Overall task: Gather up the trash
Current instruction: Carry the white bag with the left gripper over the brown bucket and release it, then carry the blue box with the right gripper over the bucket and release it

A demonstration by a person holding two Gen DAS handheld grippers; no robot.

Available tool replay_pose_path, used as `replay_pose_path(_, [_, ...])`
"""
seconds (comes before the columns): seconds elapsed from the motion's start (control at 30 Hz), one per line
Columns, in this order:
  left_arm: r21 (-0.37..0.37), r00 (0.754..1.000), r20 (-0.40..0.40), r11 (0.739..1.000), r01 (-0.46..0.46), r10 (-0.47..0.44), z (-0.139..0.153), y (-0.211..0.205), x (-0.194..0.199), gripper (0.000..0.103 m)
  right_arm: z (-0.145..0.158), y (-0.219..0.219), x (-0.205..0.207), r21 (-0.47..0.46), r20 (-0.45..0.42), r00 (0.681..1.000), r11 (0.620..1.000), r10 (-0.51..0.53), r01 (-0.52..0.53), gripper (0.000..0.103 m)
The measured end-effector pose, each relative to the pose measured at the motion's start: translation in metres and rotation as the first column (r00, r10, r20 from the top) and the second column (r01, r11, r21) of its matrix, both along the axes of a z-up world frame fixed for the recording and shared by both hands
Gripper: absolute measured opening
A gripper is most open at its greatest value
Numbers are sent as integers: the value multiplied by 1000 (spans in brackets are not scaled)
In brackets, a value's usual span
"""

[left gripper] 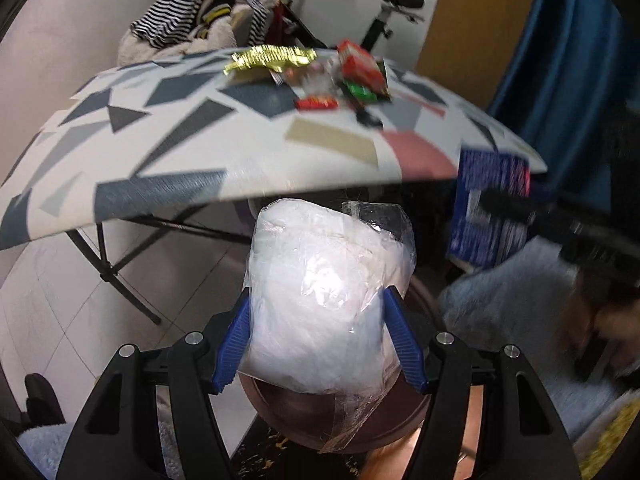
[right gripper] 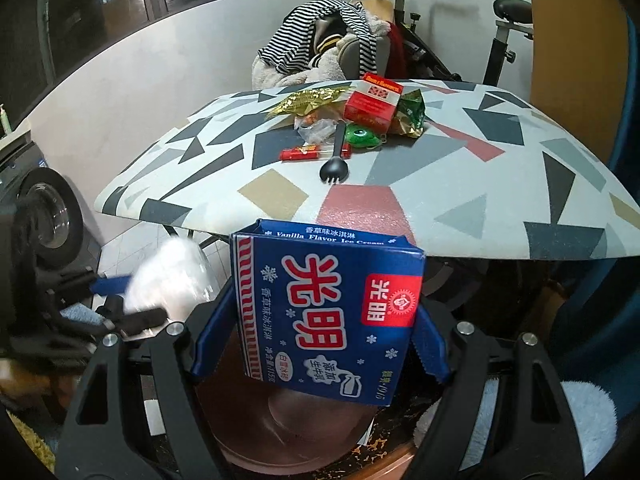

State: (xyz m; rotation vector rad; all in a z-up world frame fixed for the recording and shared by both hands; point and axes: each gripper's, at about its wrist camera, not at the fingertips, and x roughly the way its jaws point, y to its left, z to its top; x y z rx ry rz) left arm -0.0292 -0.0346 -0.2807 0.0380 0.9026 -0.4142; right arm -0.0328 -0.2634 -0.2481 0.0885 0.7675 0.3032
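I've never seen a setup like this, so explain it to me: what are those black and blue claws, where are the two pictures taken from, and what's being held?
A person holds a hand-held gripper in each hand, each with a camera looking along its blue fingers. The left gripper clamps a clear bag of white stuffing. The right gripper clamps a blue ice cream box, over a brownish bin. On the patterned table lie a red box, gold wrapper, green wrapper and black fork.

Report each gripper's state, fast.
Left gripper: closed on a clear plastic bag of white stuff.
Right gripper: closed on a blue ice cream carton.
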Motion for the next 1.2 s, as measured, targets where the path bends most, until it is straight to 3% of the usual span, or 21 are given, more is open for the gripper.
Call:
replay_pose_path(0.5, [49, 995, -47, 994, 94, -91, -30, -22, 8, 65, -3, 3, 4, -11, -14, 1000, 1000, -6, 5, 78])
replay_pose_path(0.63, [56, 993, -45, 992, 112, -109, -32, -25, 7, 79, -4, 2, 4, -11, -18, 1000, 1000, -9, 8, 78])
replay_pose_path(0.73, [58, 995, -1, 993, 99, -99, -26, -24, 4, 91, -5, 4, 4, -17, -20, 1000, 1000, -2, 2, 78])
replay_pose_path(0.97, [48, 998, 70, 999, -10, 6, -9, -4, 7, 93, -9, 8, 5, -41, -34, 999, 999, 13, -15, 78])
replay_pose_path(1.2, [-10, 976, 205, 997, -80, 80, 27, 21, -2, 95, -17, 23, 6, -81, -59, 996, 994, 70, -75, 78])
